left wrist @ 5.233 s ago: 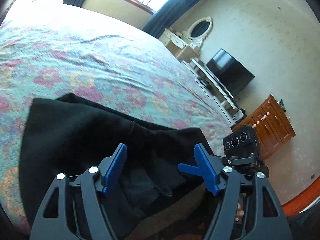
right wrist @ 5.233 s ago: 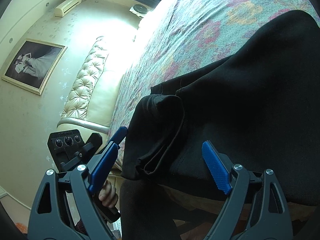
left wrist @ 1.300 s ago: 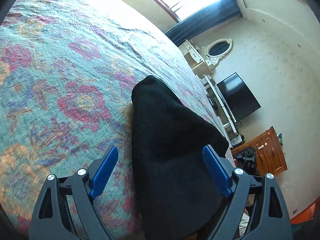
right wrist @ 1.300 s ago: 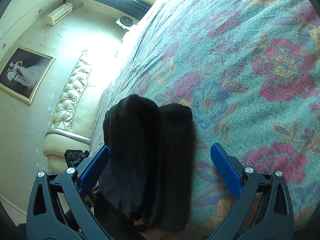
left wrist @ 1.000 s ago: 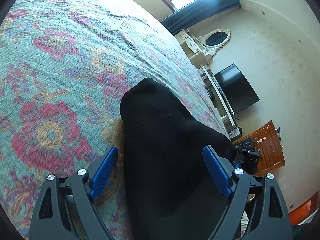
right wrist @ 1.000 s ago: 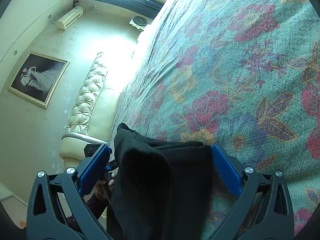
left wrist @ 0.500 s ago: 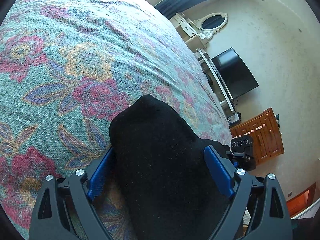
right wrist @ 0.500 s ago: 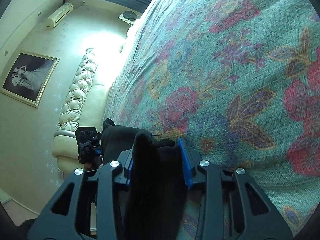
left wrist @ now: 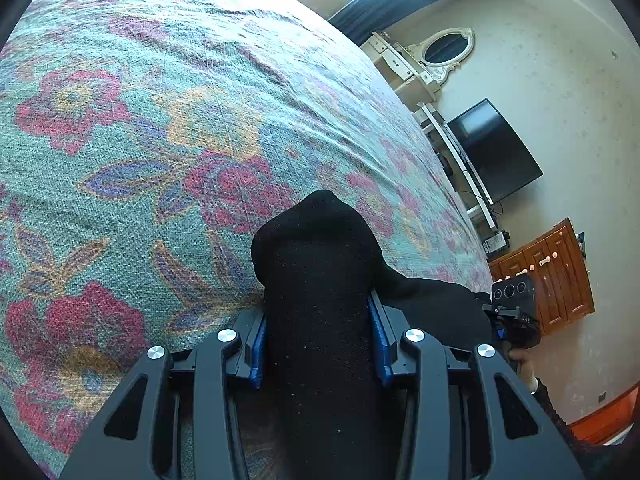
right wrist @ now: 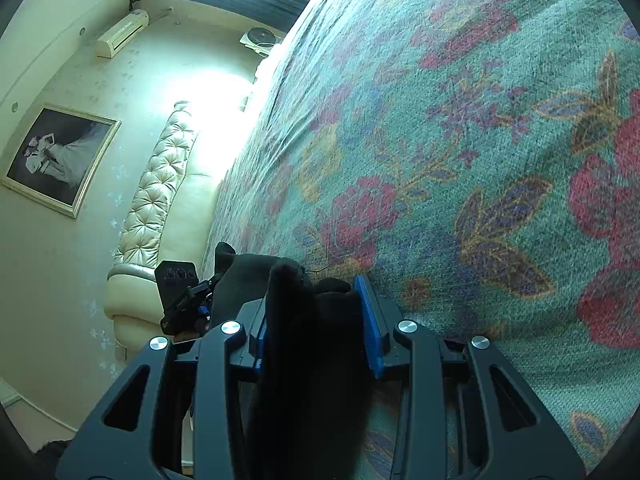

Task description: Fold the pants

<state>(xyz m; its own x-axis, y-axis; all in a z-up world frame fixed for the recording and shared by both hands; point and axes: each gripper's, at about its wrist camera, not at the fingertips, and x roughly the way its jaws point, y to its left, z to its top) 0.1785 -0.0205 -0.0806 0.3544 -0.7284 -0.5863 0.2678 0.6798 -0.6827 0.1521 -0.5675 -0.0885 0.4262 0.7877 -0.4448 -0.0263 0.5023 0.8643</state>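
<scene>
The black pants [left wrist: 320, 280], already bunched into a thick fold, are lying at the near edge of the floral bedspread [left wrist: 160, 140]. The left gripper [left wrist: 318, 340] is closing on one end while the right gripper [right wrist: 316, 328] is clamping the other, probably so both ends lift together for another fold.

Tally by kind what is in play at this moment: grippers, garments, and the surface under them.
Grippers: 2 — left gripper, jaws closing on the cloth, and right gripper
Black pants: 1
Floral bedspread: 1
Total: 4
</scene>
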